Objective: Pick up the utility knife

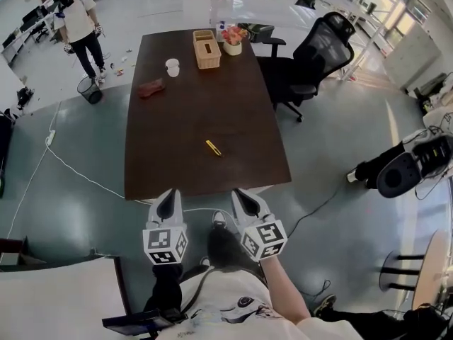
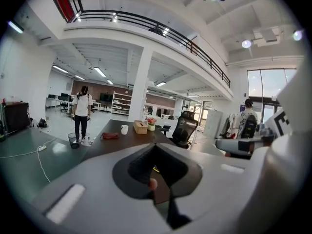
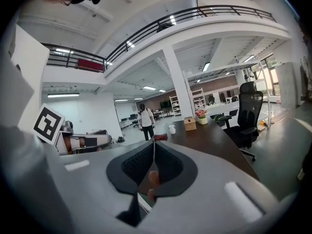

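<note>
A small yellow utility knife [image 1: 213, 148] lies on the dark wooden table [image 1: 177, 119], toward its near end and a little right of centre. Both grippers hover over the floor just short of the table's near edge, pointing at it. My left gripper [image 1: 168, 200] is below and left of the knife, my right gripper [image 1: 244, 199] below and slightly right of it. In each gripper view the black jaws meet at their tips with nothing between them. Left gripper [image 2: 155, 145] and right gripper [image 3: 154, 144] both face down the length of the table.
At the table's far end stand a wicker tissue box [image 1: 206, 49], a flower pot [image 1: 232, 40], a white cup [image 1: 172, 66] and a reddish pouch [image 1: 151, 88]. A black office chair [image 1: 311, 55] stands at the right, a person [image 1: 79, 27] and bin [image 1: 89, 88] far left. A white cable [image 1: 71, 165] crosses the floor.
</note>
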Motion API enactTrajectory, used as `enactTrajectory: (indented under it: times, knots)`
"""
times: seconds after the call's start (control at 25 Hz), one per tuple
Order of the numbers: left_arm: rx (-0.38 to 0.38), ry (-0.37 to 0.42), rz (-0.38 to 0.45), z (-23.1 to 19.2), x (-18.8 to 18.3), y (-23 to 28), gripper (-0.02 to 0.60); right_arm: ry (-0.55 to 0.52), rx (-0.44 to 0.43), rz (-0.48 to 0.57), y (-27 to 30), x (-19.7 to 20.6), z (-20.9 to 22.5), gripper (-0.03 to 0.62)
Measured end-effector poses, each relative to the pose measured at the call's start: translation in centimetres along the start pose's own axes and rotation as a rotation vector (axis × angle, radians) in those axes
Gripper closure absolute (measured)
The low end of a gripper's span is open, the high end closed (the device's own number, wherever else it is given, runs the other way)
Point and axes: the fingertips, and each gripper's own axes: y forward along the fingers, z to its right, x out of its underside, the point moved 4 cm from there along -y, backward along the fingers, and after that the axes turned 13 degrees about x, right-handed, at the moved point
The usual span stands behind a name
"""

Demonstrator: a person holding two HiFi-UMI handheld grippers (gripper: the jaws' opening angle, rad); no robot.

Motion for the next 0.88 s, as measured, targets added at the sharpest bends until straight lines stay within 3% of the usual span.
enactTrajectory:
  times: [0.16, 0.4, 0.64, 0.88]
  knots:
    - [-0.027, -0.017, -0.020, -2.5, -1.1, 4.7, 0.583, -0.001, -0.028, -0.040, 5.0, -0.9, 2.8, 0.583]
    - [-0.030, -0.069, -0.128, -4.7, 0.7, 10.8, 0.583, 0.053, -0.047, -0.131, 11.0, -0.9, 5.4, 0.585]
    - [-0.074, -0.142, -0.227, -6.0, 4.4, 12.7, 0.583, 0.078, -0.069, -0.241, 13.6, 1.2, 6.5, 0.586]
    - [-0.088, -0.191, -0.274, -7.1, 5.7, 13.6, 0.583, 0.111, -0.085, -0.326, 15.7, 2.4, 6.6, 0.588]
